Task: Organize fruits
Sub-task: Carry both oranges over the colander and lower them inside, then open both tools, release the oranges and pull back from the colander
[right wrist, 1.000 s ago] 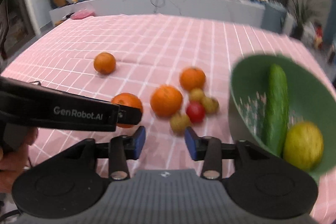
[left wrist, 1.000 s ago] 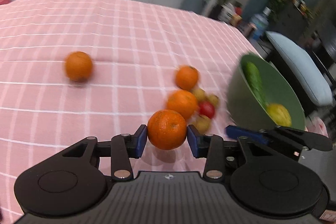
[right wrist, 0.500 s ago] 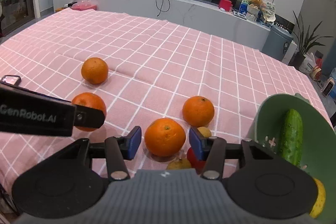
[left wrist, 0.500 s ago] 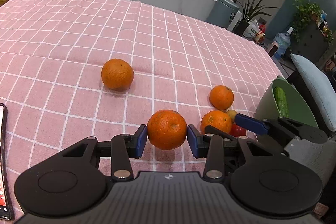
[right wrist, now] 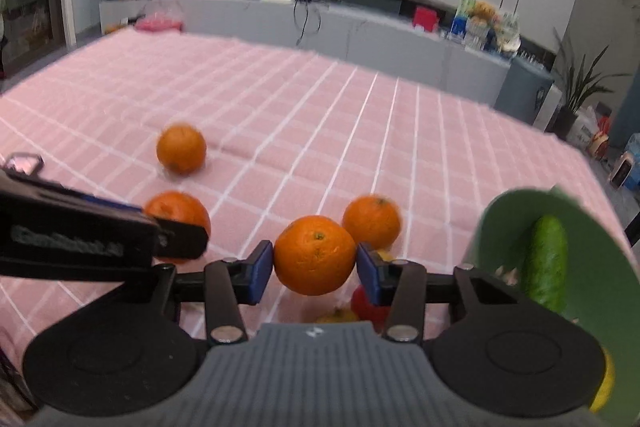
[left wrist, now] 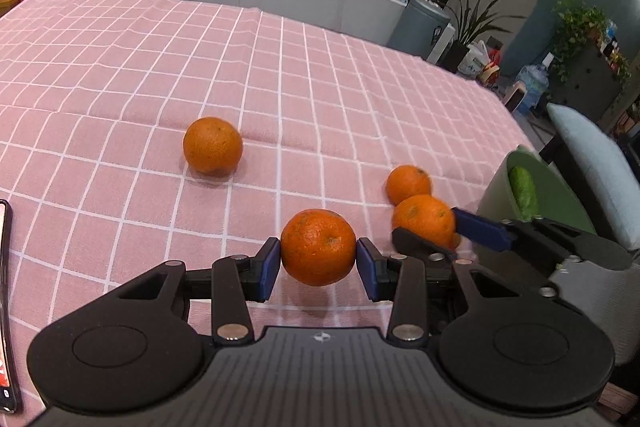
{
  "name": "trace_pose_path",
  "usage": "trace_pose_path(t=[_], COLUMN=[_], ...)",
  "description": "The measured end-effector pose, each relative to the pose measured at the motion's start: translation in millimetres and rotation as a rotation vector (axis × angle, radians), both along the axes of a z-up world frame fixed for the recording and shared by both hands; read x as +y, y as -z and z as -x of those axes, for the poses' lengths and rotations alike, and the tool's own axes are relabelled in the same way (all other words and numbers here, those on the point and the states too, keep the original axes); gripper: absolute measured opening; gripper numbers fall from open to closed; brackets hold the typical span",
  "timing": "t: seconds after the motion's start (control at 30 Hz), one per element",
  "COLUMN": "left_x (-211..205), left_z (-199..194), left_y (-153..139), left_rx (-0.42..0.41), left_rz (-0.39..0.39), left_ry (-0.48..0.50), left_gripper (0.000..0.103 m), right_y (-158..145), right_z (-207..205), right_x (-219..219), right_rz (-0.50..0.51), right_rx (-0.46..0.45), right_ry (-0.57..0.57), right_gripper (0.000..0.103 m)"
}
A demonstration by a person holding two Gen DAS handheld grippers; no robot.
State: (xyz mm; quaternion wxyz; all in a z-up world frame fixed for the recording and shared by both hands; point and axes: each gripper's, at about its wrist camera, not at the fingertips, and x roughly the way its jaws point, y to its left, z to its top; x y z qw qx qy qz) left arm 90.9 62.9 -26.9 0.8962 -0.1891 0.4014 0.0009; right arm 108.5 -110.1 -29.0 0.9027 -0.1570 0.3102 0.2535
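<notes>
We see our left gripper (left wrist: 318, 264) clamped on an orange (left wrist: 318, 247), our right gripper (right wrist: 315, 270), jaws just closing, clamped on a second orange (right wrist: 315, 255) left of the green bowl (right wrist: 600, 291), a third orange (right wrist: 372, 221) just behind, a fourth orange (left wrist: 213, 145) lying farther left of the bowl.

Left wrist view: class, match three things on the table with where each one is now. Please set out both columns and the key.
Things
1. cucumber
2. nearest orange
3. leftmost orange

Places
A. alone on the pink cloth
B. clamped between the pads of the left gripper
C. inside the green bowl

Pairs: 1-C, 2-B, 3-A
</notes>
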Motion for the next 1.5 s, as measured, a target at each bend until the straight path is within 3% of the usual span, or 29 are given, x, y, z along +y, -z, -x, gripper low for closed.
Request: trace_pose_path(t=[0.33,0.47,0.63,0.8,1.03,1.33,1.5], left_x=[-33,-61,-96,-131,-160,-175,-180], left_z=[2,-7,-26,-49,-65,-69,-74], left_y=[-54,-71,-72,-62,-34,-23,-19], left_rx=[-0.135,-0.167,-0.157,-0.112,-0.012,0.026,0.052], left_rz=[0.008,0.0,0.005,-0.019,-0.118,-0.2,-0.205], left_ry=[0.041,0.122,0.252,0.366,0.452,0.562,0.591], left_gripper=[0.046,0.046,0.046,0.046,0.046,0.046,0.047], right_y=[-67,-90,-105,-99,-61,-44,-40], right_z=[19,17,11,2,-7,-10,-12], right_x=[-57,-91,-135,-168,-176,-162,-160], right_rz=[-0.075,-0.082,-0.07,-0.051,0.001,0.062,0.09], right_rx=[-0.122,-0.122,-0.089,-0.005,0.126,0.186,0.211], right_ry=[0.107,0.14,0.176,0.185,0.152,0.052,0.033], right_gripper=[0.043,0.043,0.043,0.043,0.043,0.043,0.043])
